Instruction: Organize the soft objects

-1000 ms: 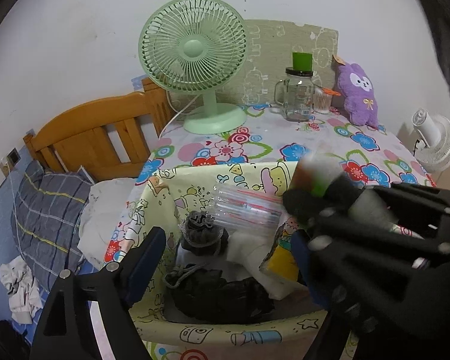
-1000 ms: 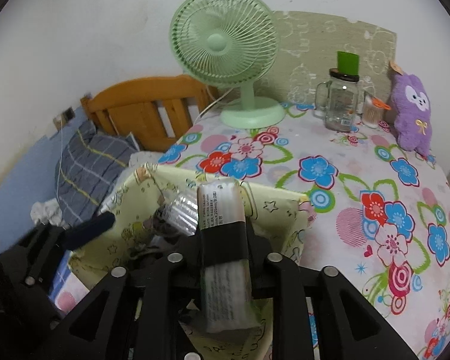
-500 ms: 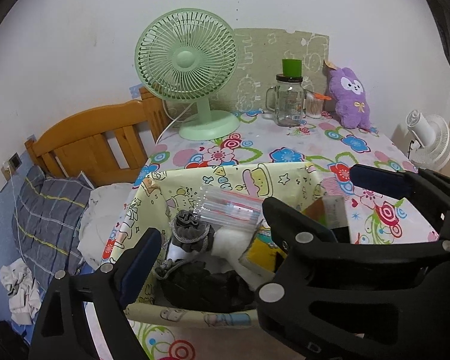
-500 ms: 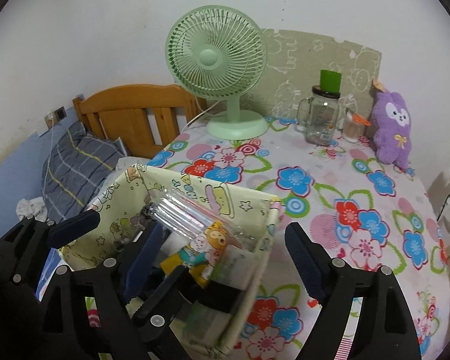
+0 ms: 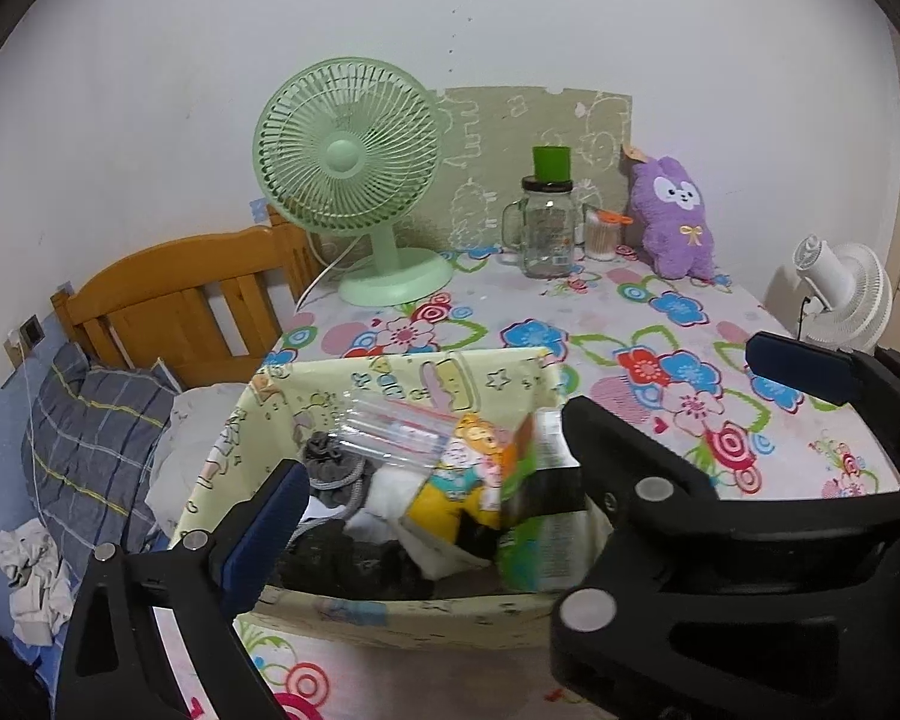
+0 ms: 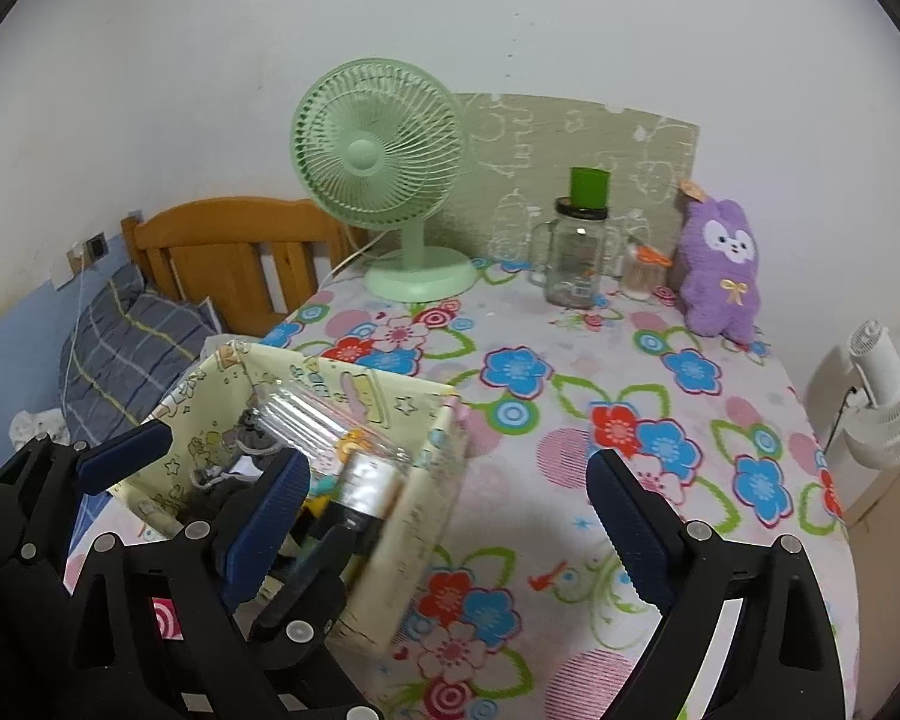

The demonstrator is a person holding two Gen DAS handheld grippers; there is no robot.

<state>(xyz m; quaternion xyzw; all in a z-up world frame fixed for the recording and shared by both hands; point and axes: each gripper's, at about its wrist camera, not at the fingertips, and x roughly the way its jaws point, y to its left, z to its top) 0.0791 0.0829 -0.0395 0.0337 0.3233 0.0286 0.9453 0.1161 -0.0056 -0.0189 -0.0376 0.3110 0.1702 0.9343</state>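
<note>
1. Both my grippers are wide open with nothing between the fingers. My right gripper (image 6: 450,516) hangs over the flowered tablecloth (image 6: 660,420), just right of the fabric box (image 6: 426,480). My left gripper (image 5: 432,450) sits low right in front of that box (image 5: 390,378), over its near rim.
2. The box sits at the table's near left corner and is stuffed: a clear zip bag (image 5: 399,429) on top, a cartoon packet (image 5: 468,468), a green-and-white pack (image 5: 540,516) against the right wall, dark drawstring cloth (image 5: 330,462) on the left.
3. At the back of the table, by the white wall: a green fan (image 6: 384,180), a glass jar (image 6: 576,258) with a green cup on its lid, and a purple plush (image 6: 723,270).
4. Left of the table is a wooden headboard (image 5: 180,300) and a plaid pillow (image 5: 90,432). A white fan (image 6: 888,396) stands off the right edge.
</note>
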